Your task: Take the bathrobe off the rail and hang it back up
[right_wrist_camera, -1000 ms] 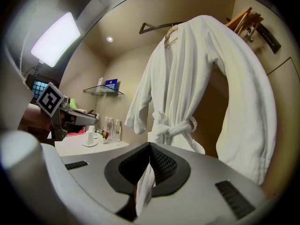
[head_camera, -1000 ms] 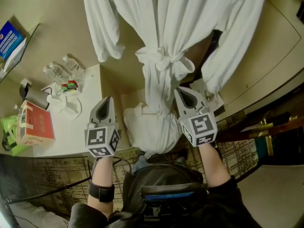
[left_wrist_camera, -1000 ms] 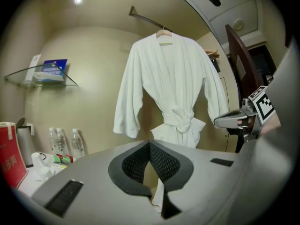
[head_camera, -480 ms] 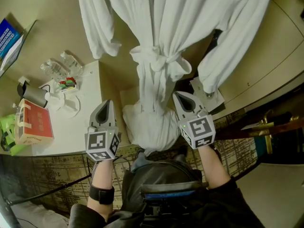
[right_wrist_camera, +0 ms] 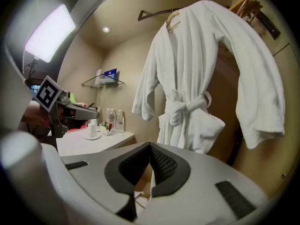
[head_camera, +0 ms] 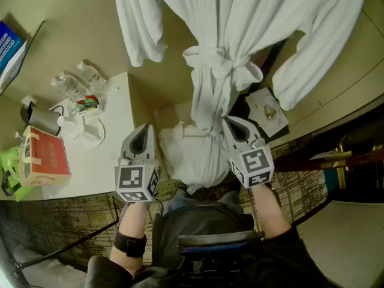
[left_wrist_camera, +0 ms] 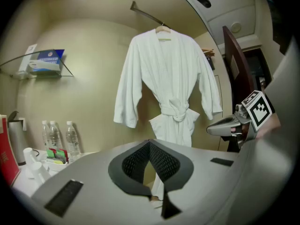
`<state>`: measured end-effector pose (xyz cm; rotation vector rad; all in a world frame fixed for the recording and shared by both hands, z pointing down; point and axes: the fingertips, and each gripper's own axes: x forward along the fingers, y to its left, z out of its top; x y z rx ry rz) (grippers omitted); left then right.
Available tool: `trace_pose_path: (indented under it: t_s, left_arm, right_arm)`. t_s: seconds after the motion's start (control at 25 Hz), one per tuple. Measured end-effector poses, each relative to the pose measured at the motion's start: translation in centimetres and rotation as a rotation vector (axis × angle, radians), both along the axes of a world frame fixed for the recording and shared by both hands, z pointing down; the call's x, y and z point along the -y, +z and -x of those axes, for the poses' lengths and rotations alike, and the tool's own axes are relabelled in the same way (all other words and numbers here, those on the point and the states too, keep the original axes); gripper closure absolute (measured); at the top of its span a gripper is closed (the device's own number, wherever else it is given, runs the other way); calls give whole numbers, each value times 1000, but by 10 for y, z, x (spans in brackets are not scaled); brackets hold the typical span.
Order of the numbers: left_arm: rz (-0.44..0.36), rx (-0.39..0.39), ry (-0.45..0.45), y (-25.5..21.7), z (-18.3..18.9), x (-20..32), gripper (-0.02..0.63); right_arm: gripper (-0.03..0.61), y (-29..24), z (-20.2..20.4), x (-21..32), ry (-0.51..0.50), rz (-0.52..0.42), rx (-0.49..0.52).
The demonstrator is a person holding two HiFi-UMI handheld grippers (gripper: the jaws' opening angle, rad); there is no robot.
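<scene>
A white bathrobe [left_wrist_camera: 165, 83] [right_wrist_camera: 197, 74] [head_camera: 225, 53] hangs on a wooden hanger [left_wrist_camera: 163, 28] [right_wrist_camera: 172, 18] from a dark rail [left_wrist_camera: 146, 16] [right_wrist_camera: 154, 14], its belt tied in a knot [head_camera: 222, 68] at the waist. Both grippers are held low in front of it, apart from the cloth. My left gripper [head_camera: 144, 135] [left_wrist_camera: 150, 146] is shut with nothing in it. My right gripper [head_camera: 235, 123] [right_wrist_camera: 151, 150] is shut and empty too, a little nearer to the robe's hem.
A white counter [head_camera: 114, 155] on the left carries water bottles [head_camera: 84, 80], a cup on a saucer [head_camera: 81, 131], a kettle [head_camera: 39, 120] and a red box [head_camera: 43, 155]. A glass shelf [left_wrist_camera: 37, 69] is on the wall. A dark wooden door [left_wrist_camera: 236, 78] stands to the right.
The view has shifted, so the robe now sits further right in the head view. Both grippers stay shut and low, and the left one has moved slightly right.
</scene>
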<state>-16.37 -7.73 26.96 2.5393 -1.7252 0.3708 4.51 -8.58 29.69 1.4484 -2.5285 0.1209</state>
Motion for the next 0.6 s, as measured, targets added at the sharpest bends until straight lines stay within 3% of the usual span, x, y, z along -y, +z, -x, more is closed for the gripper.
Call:
trace_pose_path:
  t_s: [0.4, 0.6]
  left_arm:
    - [73, 32, 139, 32, -19, -1, 614]
    - [109, 24, 93, 59, -13, -8, 614]
  right_arm:
    - [555, 51, 18, -12, 48, 103, -11]
    - [555, 81, 28, -23, -18, 154, -27]
